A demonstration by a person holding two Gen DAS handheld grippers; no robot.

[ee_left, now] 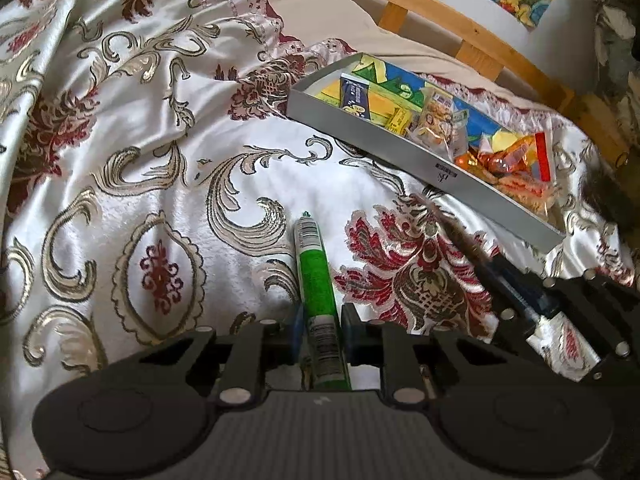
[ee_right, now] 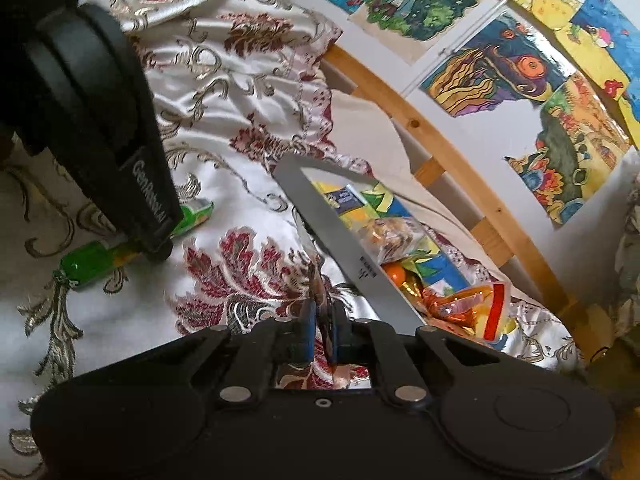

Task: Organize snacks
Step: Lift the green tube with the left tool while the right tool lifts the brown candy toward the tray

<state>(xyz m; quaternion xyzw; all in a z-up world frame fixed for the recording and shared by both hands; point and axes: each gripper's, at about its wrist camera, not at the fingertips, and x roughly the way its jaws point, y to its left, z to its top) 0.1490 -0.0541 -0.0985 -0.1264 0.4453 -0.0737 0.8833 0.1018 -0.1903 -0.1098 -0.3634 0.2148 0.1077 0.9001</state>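
My left gripper (ee_left: 320,320) had its jaws clenched on a green snack stick (ee_left: 316,276), which lay flat on the floral bedspread (ee_left: 120,160). The right gripper (ee_right: 322,332) was pinched tight on a thin dark-wrapped snack (ee_right: 316,284), just beside the grey tray (ee_left: 400,148). That tray sat on the bed against the wooden frame (ee_right: 420,128), already full of bright packets (ee_left: 500,156).

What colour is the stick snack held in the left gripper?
Bright green wrapper with white printed label ends, clearest in the left wrist view.
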